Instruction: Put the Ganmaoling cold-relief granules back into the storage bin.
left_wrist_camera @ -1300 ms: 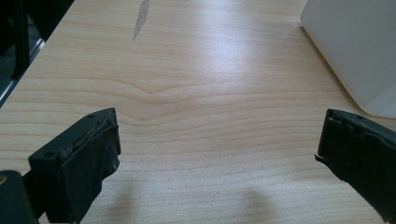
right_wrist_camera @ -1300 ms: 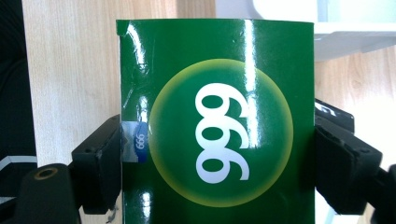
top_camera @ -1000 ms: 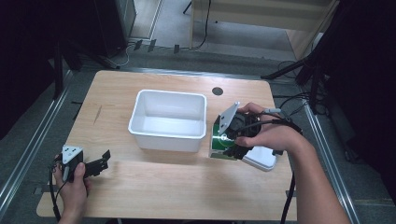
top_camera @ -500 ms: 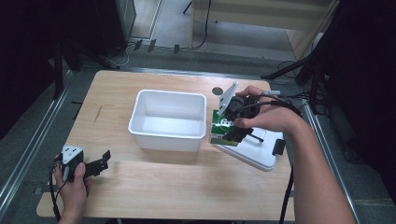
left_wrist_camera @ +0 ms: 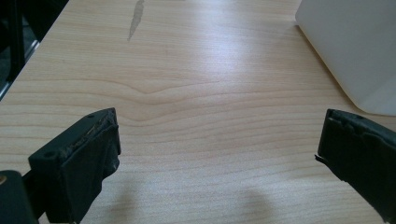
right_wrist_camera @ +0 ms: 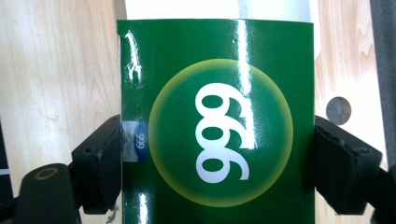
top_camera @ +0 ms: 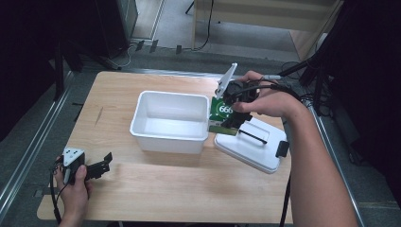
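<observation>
High view: the right gripper clamps a green box by its two sides and holds it in the air at the right rim of the white bin, above the gap between the bin and the white lid (which lies flat on the table, black handle up). The box bears a yellow-ringed disc with white numerals.

Right gripper view: both black jaws press flat against the box edges, one on each side; a small blue label sits at the left jaw. Behind the box lie light wood and a white edge.

The left gripper rests at the table's near left corner, held in the person's left hand, well apart from the bin.

Left gripper view: its jaws stand wide over bare wood, nothing between them; a corner of the bin shows at upper right.
</observation>
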`<state>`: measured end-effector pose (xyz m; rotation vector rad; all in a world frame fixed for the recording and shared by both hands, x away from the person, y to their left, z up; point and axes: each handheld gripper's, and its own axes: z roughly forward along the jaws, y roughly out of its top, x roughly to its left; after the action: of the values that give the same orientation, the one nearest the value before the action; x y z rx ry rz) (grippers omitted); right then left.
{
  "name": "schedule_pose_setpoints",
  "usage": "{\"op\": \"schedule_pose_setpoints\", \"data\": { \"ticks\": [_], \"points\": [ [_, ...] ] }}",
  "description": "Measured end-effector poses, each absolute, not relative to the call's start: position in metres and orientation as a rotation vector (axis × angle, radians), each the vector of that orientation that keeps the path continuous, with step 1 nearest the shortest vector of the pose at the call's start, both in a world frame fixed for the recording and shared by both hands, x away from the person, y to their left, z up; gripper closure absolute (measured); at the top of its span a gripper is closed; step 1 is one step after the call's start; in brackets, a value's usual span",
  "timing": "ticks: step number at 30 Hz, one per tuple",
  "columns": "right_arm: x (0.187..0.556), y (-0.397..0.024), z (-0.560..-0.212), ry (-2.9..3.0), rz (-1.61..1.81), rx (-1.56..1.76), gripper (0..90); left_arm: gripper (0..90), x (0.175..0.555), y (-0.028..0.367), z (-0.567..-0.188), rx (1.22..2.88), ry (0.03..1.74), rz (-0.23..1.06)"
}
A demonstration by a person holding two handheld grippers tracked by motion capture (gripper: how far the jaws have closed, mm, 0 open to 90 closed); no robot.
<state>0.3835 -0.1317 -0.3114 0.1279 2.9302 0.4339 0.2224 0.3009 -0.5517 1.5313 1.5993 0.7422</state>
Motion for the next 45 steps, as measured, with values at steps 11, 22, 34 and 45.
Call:
{"op": "schedule_pose_setpoints", "data": {
  "ticks": [11,22,34,45],
  "points": [
    [0.391,-0.096,-0.301,2.924,0.432,0.070,15.9,0.0,0.222,0.301,-0.552,1.534,1.600,0.740],
    [0.403,-0.059,-0.311,2.913,0.465,0.016,15.8,0.0,0.222,0.302,-0.552,1.527,1.602,0.733],
    [0.411,-0.038,-0.338,2.916,0.447,-0.034,15.7,0.0,0.222,0.303,-0.552,1.524,1.600,0.730],
    [0.421,-0.043,-0.371,2.902,0.434,-0.049,15.5,0.0,0.222,0.303,-0.552,1.522,1.603,0.730]
  ]
}}
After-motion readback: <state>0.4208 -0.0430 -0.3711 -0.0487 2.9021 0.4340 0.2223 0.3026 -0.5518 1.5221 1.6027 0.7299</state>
